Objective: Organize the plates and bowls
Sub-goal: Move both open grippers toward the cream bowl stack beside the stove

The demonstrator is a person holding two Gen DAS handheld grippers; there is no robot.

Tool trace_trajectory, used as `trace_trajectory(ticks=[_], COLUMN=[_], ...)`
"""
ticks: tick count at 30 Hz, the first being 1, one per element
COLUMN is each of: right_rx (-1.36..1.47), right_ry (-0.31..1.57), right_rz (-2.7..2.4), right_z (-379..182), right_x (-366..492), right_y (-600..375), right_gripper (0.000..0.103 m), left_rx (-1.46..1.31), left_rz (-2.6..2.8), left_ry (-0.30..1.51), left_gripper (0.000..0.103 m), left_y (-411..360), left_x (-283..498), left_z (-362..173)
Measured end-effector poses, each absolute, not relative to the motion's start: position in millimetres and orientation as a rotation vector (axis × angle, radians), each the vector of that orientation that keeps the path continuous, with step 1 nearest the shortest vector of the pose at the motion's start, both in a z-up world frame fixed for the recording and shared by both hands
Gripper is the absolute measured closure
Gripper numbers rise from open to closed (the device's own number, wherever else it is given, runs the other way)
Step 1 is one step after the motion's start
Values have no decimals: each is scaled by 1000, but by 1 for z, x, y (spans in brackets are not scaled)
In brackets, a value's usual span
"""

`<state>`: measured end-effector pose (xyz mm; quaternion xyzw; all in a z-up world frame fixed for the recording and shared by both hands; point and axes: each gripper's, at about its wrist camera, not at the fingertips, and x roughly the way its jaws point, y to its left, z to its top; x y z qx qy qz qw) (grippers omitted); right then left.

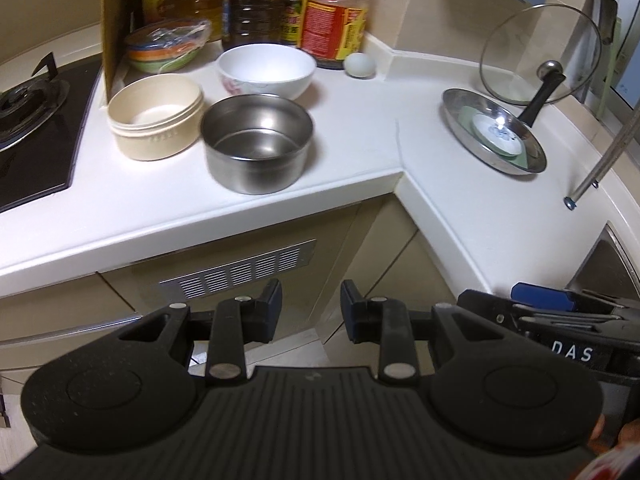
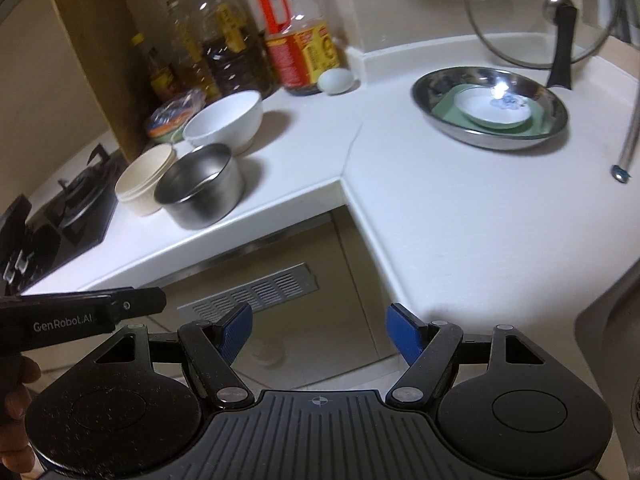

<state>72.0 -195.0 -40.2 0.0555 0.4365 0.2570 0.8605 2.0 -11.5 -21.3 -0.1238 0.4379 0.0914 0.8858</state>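
The left tool [image 1: 311, 308] hangs in front of the cabinet below the desk [image 1: 360, 152], its jaws apart with nothing between them. The right tool [image 2: 319, 332] is held low in the same way, its blue pads [image 2: 236, 332] spread wide and bare. In the right wrist view the side of the left tool reads "GenRobot.AI"; in the left wrist view the right tool shows the letters "DAS".

On the left stretch of the desk stand three bowls close together: a steel bowl [image 1: 256, 148] near the front edge, a cream bowl [image 1: 156, 120] just beside it toward the stove [image 1: 32, 120], and a white bowl [image 1: 266, 70] with a flower pattern behind them. A wrapped stack of coloured bowls [image 1: 168, 44] sits further back, against a brown board [image 1: 114, 28].

On the right stretch lies a steel plate [image 2: 490, 108] holding a green square plate [image 2: 452, 114] with a small white dish [image 2: 492, 110] on top. A glass lid [image 1: 540, 52] leans on the wall behind it.

Oil bottles [image 2: 228, 48] line the back corner; their red and yellow labels are too blurred to read. An egg [image 1: 360, 65] lies beside them.
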Motion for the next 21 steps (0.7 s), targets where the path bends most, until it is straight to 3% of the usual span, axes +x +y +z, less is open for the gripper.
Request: trace_trajectory(ticks=[21], right_rx=[84], right_ry=[944], right_rz=[567], right_z=[-39], right_x=[78], right_y=[-62], right_gripper=[29], left_rx=[-270], left_rz=[202], left_ry=[926], left_gripper=[75], left_y=[113], left_x=[-3], left_z=[-25])
